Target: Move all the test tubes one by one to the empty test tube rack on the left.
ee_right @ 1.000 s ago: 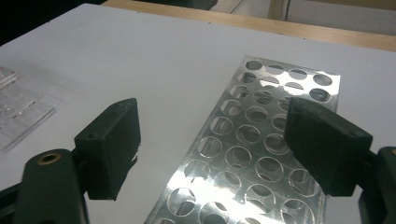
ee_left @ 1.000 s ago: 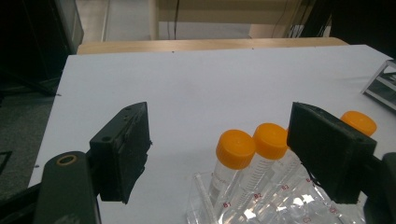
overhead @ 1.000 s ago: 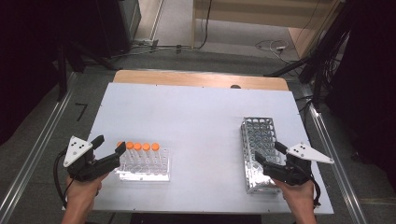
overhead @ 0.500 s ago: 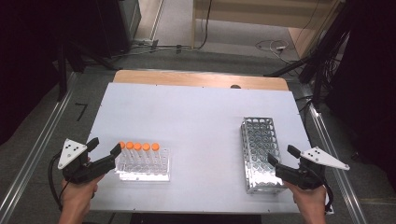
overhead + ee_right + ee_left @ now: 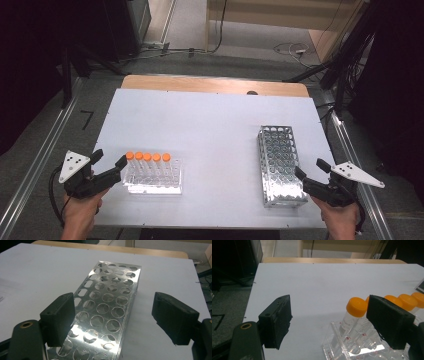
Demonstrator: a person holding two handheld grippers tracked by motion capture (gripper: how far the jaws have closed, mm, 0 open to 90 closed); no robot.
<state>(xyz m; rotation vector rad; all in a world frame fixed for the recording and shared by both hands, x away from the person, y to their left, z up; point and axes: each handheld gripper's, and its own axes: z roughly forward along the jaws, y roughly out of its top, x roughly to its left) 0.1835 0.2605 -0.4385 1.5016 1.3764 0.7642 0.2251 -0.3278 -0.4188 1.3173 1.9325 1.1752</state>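
Orange-capped tubes (image 5: 147, 157) upright, metal rack (image 5: 280, 165) empty

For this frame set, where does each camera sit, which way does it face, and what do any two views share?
High view: above the person's side of the table, looking forward and down; both hands show, with the left gripper and right gripper.
Left gripper view: rides the left gripper, looking along its open jaws at the orange-capped tubes in the clear rack.
Right gripper view: rides the right gripper, looking along its open jaws at the metal rack.
Shared: each rack also shows in the high view.
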